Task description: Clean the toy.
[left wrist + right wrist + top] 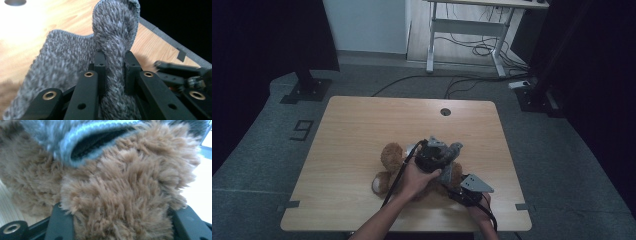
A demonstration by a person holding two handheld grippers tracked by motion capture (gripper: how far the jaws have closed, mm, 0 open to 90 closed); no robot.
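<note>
Undressing is the step we judge to be in hand: we are pulling a grey knitted garment (75,55) off a brown teddy bear (393,165) that lies on the wooden table (352,135), nearer the front edge than the back and a little right of the middle. Our left gripper (115,72) is clenched on a bunched fold of the knit, jaws pressed close on either side of it, and in the high view the left hand (414,180) holds that fold above the bear's body. Our right gripper (117,220) grasps the bear itself: brown fur bulges between its two jaws, which stand fairly wide around the plush, and the striped hem of the garment gapes just beyond. In the high view this gripper sits near the front right corner, against the bear's lower side.

Next, we think, the left must draw the knit away from the bear while the right keeps the toy pinned, so the fabric slides rather than dragging the bear along. We cannot tell how much of the garment is caught on the limbs.
</note>
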